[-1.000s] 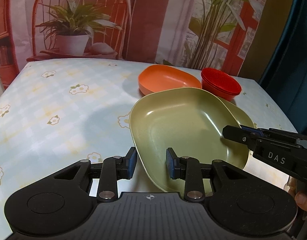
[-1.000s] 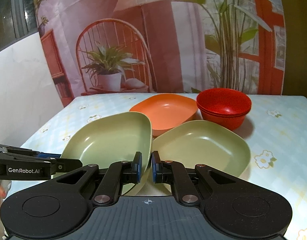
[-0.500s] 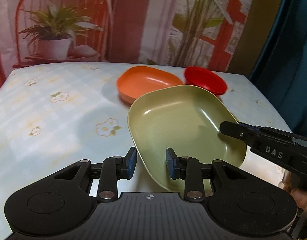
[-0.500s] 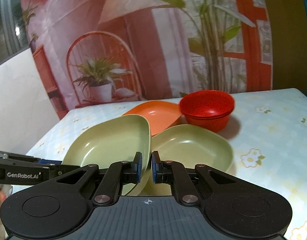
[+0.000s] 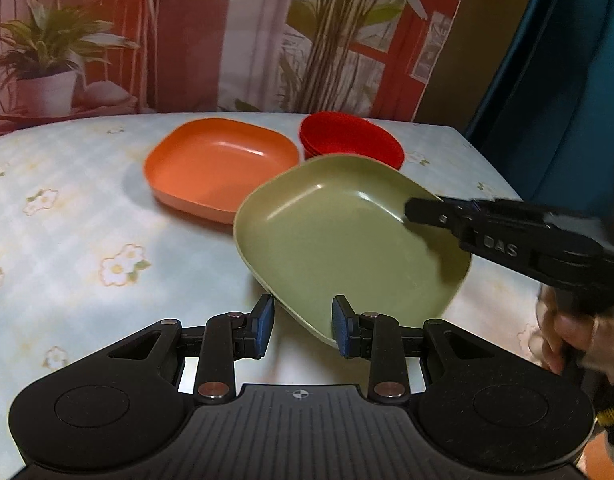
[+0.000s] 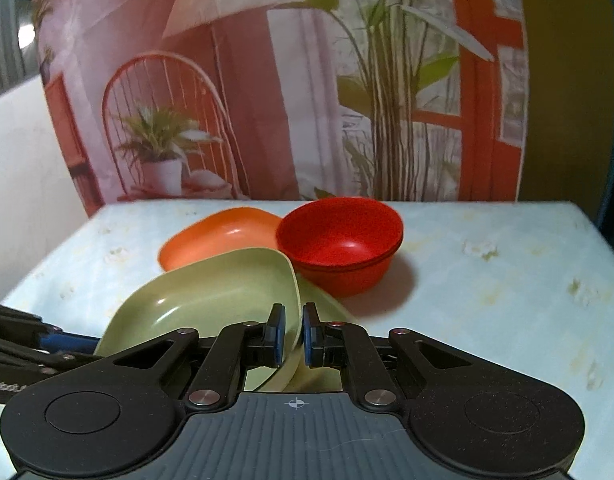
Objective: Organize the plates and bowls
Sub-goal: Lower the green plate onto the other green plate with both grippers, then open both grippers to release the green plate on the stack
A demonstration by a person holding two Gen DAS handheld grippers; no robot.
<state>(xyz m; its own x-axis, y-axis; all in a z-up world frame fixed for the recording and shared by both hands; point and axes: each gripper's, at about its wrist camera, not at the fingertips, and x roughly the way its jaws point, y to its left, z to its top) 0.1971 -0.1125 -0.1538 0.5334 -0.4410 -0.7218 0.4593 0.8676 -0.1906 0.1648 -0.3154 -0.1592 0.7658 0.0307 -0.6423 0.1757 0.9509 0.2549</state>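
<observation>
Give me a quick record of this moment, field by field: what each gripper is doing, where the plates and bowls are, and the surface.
right gripper: shut on the rim of the upper green plate, held tilted
left gripper: open, its fingers either side of that plate's near edge
lower green plate: on the table, mostly hidden beneath the held one
orange plate: on the table, behind the green plates
red bowls: stacked, beside the orange plate
table: pale floral cloth
</observation>
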